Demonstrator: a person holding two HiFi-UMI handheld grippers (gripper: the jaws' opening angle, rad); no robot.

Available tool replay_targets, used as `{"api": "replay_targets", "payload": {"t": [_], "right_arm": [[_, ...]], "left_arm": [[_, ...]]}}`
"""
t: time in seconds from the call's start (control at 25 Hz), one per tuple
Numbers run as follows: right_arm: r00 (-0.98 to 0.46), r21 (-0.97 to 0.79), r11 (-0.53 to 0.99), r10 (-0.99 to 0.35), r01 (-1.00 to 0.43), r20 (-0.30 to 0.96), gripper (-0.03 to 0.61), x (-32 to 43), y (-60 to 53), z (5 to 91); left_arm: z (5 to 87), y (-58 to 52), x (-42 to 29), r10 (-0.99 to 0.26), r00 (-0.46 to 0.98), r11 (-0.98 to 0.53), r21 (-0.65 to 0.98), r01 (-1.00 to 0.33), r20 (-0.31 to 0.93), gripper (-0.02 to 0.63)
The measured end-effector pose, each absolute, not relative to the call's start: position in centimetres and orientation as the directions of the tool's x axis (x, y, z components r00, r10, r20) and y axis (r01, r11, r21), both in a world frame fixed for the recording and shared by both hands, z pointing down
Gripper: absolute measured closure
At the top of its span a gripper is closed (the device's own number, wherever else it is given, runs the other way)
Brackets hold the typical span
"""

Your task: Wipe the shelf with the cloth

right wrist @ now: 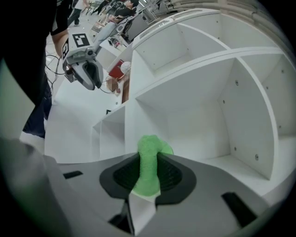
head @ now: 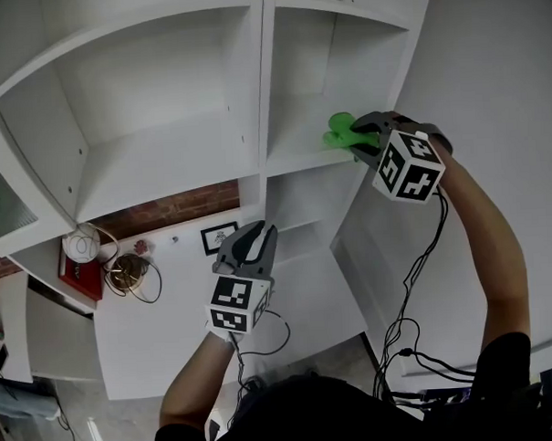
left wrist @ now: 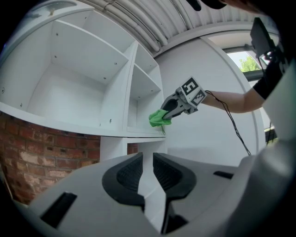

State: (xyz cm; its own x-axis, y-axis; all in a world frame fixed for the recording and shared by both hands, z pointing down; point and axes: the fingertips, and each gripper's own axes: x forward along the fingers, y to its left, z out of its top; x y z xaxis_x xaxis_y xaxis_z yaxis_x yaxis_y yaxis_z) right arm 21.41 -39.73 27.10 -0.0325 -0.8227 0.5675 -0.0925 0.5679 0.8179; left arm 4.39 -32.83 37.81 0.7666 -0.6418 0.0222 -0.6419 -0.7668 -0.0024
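- left gripper (head: 256, 236) held low in front of the shelf unit, below the open compartments; its jaws stand a narrow gap apart with nothing between them, only white panel showing through (left wrist: 148, 159).
- person's right arm (head: 496, 251) reaches up and forward, with a black cable hanging along it.
- right gripper (head: 364, 133) is raised to the right-hand compartment; its jaws are clamped on the green cloth (right wrist: 149, 152), which stands up between the pads and bunches out past the tips.
- cloth (head: 339, 130) sits at the front of the right compartment's shelf board (head: 296, 146), just beside the right side wall.
- from the left gripper view the cloth (left wrist: 159, 118) appears to rest on the board's front edge (left wrist: 143, 132); contact is probable but not certain at this size.
- shelf unit is white, with a vertical divider (head: 262, 78) between a wide left compartment and the narrower right one; peg holes dot the side panels.
- lower left: coiled cables (head: 132, 272) and a red item (head: 77, 269) lie on a white ledge.
- brick wall (left wrist: 27, 162) shows behind and below the unit.
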Motion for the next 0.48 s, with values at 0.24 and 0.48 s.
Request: {"api": "replay_targets", "payload": {"t": [0.24,0.48], "right_arm": [[0.134,0.855,0.512,-0.855,0.079,0.500,0.491,21.3,-47.7,25.0],[0.333,0.810,0.555,-0.812,0.188,0.479,0.491,23.3,-56.2,27.8]], "left_arm": [[39.1,-33.1,0.3,-0.687,0.726,-0.726,0.016,-0.688,0.034,0.545],[40.5,-33.4,-3.9,-0.747,0.664,-0.662,0.041,-0.748,0.049,0.545]]}}
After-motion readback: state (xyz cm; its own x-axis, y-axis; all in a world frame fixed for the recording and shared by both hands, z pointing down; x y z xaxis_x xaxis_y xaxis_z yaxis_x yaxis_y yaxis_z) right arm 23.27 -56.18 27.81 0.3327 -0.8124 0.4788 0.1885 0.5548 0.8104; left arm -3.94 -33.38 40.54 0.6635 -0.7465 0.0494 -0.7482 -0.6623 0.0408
